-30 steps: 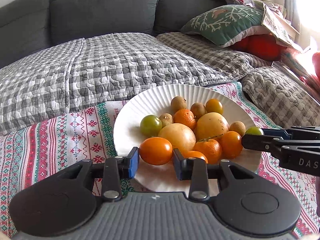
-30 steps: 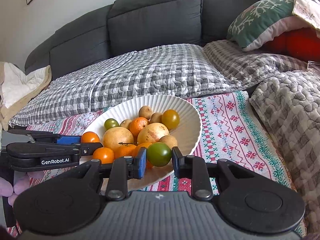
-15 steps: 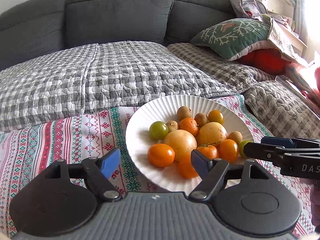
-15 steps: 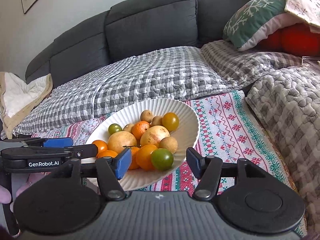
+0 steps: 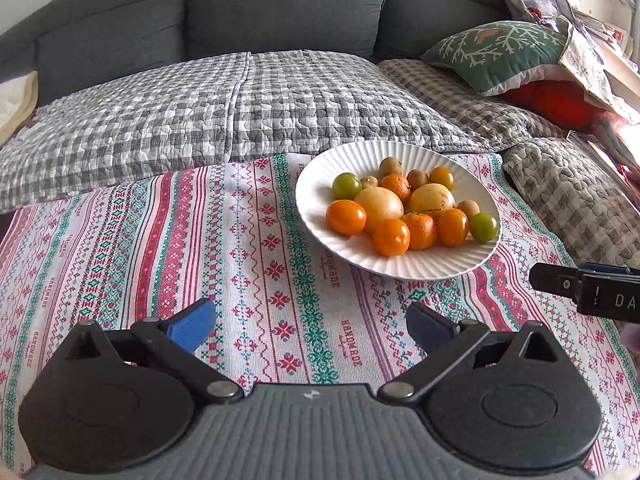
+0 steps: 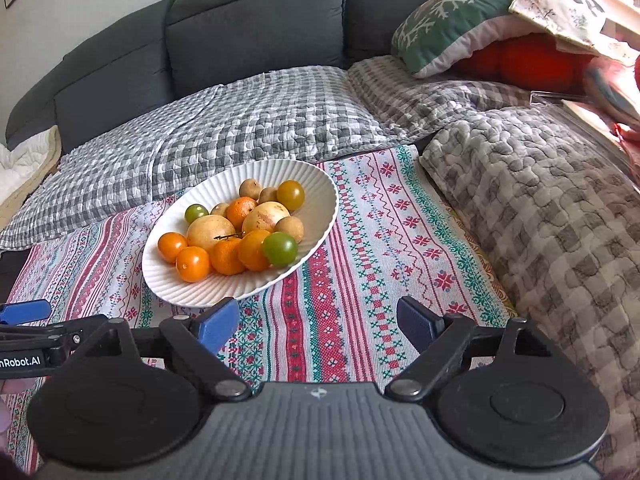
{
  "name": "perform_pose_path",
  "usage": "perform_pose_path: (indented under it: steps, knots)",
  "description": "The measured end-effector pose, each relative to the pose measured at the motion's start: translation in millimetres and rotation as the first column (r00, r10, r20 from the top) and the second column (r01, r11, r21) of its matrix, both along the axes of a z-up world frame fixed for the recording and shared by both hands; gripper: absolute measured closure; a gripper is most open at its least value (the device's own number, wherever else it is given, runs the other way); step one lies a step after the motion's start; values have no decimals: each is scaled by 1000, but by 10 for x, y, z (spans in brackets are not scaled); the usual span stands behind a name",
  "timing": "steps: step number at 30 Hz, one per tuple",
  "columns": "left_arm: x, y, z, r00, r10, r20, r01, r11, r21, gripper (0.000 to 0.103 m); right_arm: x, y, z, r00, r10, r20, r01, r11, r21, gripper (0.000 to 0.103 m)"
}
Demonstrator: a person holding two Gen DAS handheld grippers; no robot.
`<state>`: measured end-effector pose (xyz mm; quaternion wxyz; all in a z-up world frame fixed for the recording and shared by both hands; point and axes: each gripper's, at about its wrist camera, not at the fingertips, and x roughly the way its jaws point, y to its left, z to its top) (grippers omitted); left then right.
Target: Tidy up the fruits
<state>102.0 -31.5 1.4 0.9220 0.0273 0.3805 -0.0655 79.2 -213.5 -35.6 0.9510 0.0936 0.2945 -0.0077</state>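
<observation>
Grey sofa cushions (image 5: 280, 4) and checked quilts (image 5: 224, 104) fill the back of the room, and in front of them a striped cloth (image 5: 248, 248) with red and green stitching covers the low surface where the work goes on. Closest to me, the left gripper (image 5: 310, 322) hangs above bare cloth with its blue-tipped fingers spread wide and nothing between them; the right gripper (image 6: 318, 322) sits the same way, jaws wide and empty, just short of the near rim of the plate. That white ribbed plate (image 6: 192, 296) rests on the cloth ahead of both tools, and all the fruit I can see lies heaped in it: orange tomatoes such as the one at the left edge (image 5: 346, 217), two pale yellow round fruits (image 5: 378, 208), a couple of mandarins (image 5: 420, 230), small brown ones toward the back (image 5: 390, 167), and green tomatoes, one at the right edge (image 6: 280, 249). No fruit lies loose on the cloth. To my eye the gathering is done or close to it, both tools free of the pile. If more sorting is wanted, the next move calls for choosing one piece, bringing an open gripper down around it from the near side, and closing gently, since the round fruits sit touching and could roll.
</observation>
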Motion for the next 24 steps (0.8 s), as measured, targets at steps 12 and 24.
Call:
perform_pose_path:
  steps: [12,24]
  knots:
    - [-508,49,79,987,96,-125,-97,995,-4,9,-400,261,119,999,-12,-41,10,998,-60,6]
    - [-754,-14,127,978,140,-155,-137,990,32,9,-564,399,85,994,-41,-104,32,996,-85,3]
